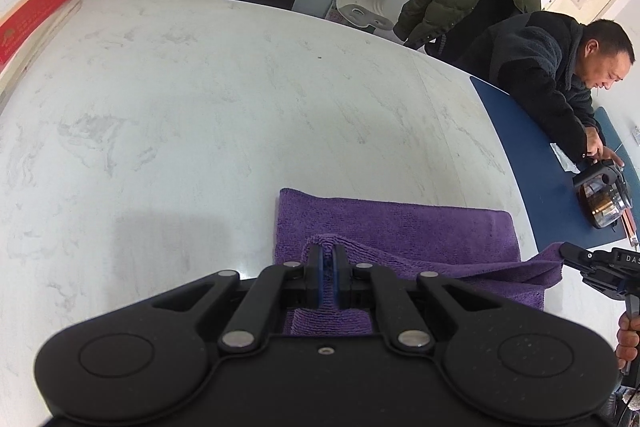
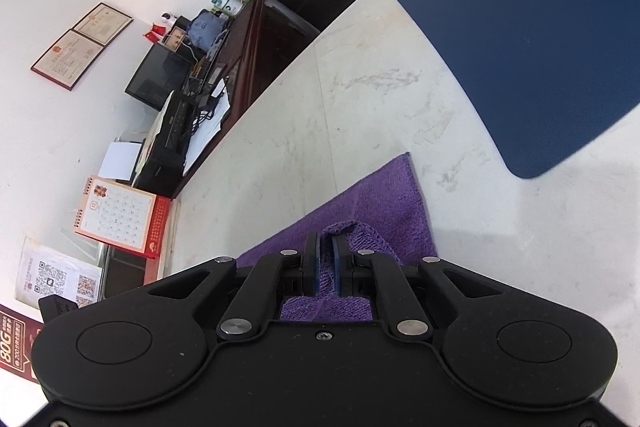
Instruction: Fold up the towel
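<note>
The left gripper [image 1: 328,259] is clamped on a bunched edge of the purple towel [image 1: 400,227], which lies on the white marble table [image 1: 200,107] at lower centre. The right gripper [image 2: 325,247] likewise pinches a raised towel corner, and at the left view's right edge its body reads "DAS". A calendar [image 2: 120,215] stands at left, and a red card [image 2: 16,343] at lower left reads "80G".

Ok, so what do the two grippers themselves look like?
Both the left gripper and right gripper are matte black with rounded lobed bodies, silver pivot pins and blue finger pads. The right one shows partial white lettering in the left wrist view.
</note>
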Motion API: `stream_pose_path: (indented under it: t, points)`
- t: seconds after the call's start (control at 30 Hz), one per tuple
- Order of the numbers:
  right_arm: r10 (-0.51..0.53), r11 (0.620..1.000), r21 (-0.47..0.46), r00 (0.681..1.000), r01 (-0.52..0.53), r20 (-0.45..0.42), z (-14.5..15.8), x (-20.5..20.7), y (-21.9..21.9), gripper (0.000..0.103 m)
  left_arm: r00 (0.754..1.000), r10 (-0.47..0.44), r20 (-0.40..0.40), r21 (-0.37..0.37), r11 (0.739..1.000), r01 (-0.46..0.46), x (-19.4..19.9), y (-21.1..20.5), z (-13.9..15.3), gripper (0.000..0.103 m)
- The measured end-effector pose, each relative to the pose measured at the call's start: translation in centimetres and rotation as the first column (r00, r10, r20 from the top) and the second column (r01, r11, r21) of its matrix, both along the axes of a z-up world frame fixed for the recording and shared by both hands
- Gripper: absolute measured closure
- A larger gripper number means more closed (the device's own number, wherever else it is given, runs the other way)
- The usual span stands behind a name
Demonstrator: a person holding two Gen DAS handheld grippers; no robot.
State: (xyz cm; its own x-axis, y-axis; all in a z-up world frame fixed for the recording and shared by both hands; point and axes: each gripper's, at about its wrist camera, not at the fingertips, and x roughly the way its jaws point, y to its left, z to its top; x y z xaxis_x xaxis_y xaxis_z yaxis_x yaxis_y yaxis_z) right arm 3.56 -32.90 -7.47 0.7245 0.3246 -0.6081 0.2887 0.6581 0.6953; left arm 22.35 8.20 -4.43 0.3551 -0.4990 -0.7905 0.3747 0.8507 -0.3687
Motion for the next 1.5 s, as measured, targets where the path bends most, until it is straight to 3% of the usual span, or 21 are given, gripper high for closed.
stream_pose_path:
  t: [0.37,0.77,1.5]
  points:
    - [0.008,1.0,0.018,1.0,-0.008,-0.005,0.0,2.5,-1.4,0.097,1.0,0.027,-0.004,0.004,1.0,-0.027,1.6,-0.7,-0.1,0.099]
    - [0.027,0.999,-0.034,0.999,-0.028,-0.035,-2.0,5.2,-1.6,0.097,0.999,-0.028,0.018,0.161,0.987,0.024,3.0,-4.1,-2.2,0.099]
    - [0.046,0.996,-0.079,0.996,-0.052,-0.078,-3.4,6.3,-1.9,0.097,0.998,-0.007,-0.056,0.188,0.982,0.017,4.1,-4.8,-4.7,0.098]
